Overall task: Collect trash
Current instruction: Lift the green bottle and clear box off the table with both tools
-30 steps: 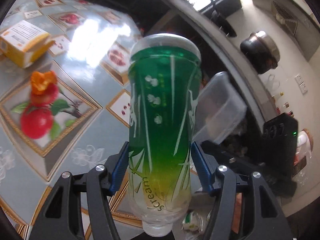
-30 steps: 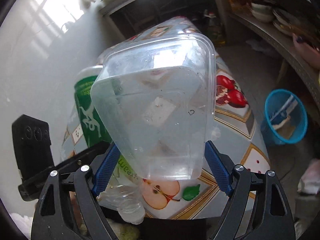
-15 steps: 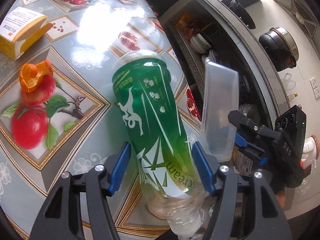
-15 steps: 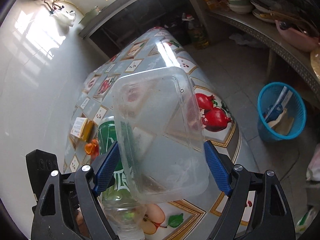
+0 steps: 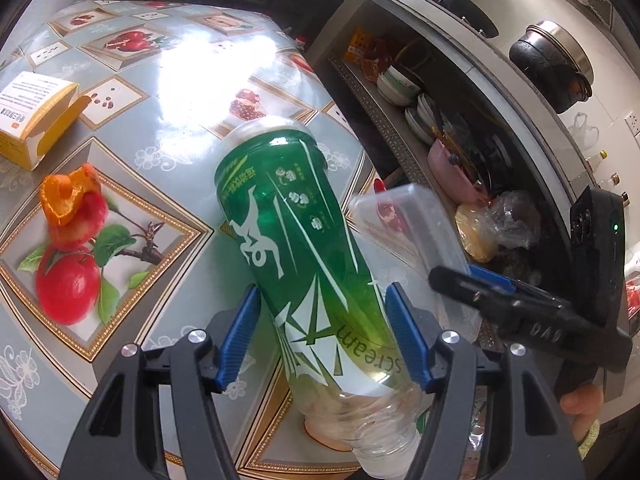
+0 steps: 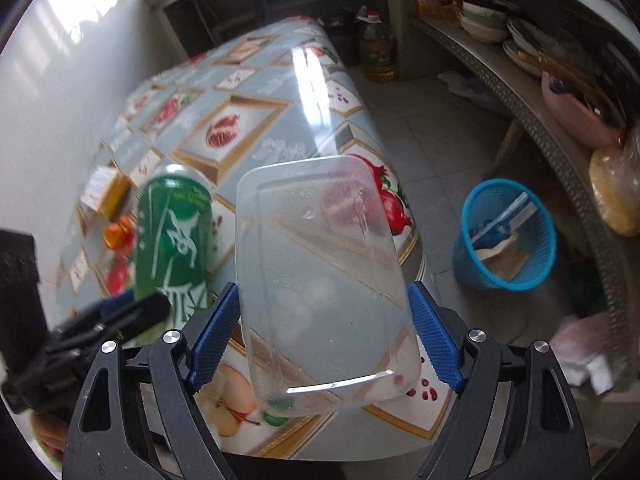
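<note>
Holding two pieces of trash at once, I have both hands loaded above the table (image 5: 168, 92) with its fruit-print cloth. On the far left of the left wrist view a yellow carton (image 5: 36, 120) and a scrap of orange peel (image 5: 66, 196) lie on the cloth, uncollected; I judge they are left for a later pass because neither gripper has room.

The left gripper (image 5: 324, 336) is clamped on the green bottle (image 5: 296, 240), both blue pads against its lower body, the base pointing away from me and the capless neck toward me. Gripping it at the waist keeps it from swinging.

To its right, the right gripper (image 6: 324, 336) grasps the clear plastic container (image 6: 320, 280) across its width, jaws spread wide because the tub is broad; the thin walls would likely buckle under a harder squeeze.

Farther right, on the floor beside the table, stands the blue wastebasket (image 6: 472, 264), already holding some scraps. Both items sit over the table's near edge, well apart from the basket, which I take as their destination.
</note>
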`<state>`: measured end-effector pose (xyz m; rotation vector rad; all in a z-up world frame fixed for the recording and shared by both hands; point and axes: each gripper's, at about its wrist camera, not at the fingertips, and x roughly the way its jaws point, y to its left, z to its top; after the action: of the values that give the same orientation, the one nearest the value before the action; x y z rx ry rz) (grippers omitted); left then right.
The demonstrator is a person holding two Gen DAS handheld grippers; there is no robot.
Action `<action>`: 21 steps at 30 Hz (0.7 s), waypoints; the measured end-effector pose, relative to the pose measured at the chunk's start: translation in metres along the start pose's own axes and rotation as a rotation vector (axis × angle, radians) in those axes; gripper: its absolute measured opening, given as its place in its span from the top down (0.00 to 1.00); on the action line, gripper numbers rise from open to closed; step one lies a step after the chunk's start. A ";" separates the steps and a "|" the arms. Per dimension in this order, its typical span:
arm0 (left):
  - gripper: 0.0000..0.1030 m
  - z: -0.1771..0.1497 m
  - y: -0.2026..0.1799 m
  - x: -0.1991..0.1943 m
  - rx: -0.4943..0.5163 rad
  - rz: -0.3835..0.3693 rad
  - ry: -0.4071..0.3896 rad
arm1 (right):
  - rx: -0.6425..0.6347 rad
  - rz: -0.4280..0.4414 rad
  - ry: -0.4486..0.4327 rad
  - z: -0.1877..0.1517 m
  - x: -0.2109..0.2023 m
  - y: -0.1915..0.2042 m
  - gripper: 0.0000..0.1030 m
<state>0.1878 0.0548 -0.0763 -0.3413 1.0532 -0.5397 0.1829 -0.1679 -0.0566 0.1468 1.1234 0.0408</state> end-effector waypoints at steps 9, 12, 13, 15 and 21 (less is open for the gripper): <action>0.39 0.001 -0.006 0.001 0.006 0.018 -0.004 | -0.022 -0.034 0.033 0.002 0.009 0.004 0.17; 0.39 0.001 -0.007 0.001 0.012 0.025 -0.006 | -0.019 -0.031 0.038 0.003 0.011 0.004 0.16; 0.39 0.000 -0.007 0.001 0.013 0.027 -0.007 | -0.018 -0.030 0.039 0.003 0.011 0.003 0.15; 0.39 0.000 -0.009 0.001 0.017 0.032 -0.008 | -0.017 -0.030 0.041 0.003 0.012 0.003 0.15; 0.39 -0.001 -0.013 0.002 0.025 0.044 -0.012 | -0.015 -0.030 0.042 0.005 0.012 0.002 0.15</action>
<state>0.1844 0.0433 -0.0712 -0.2987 1.0391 -0.5108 0.1925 -0.1648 -0.0653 0.1166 1.1663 0.0254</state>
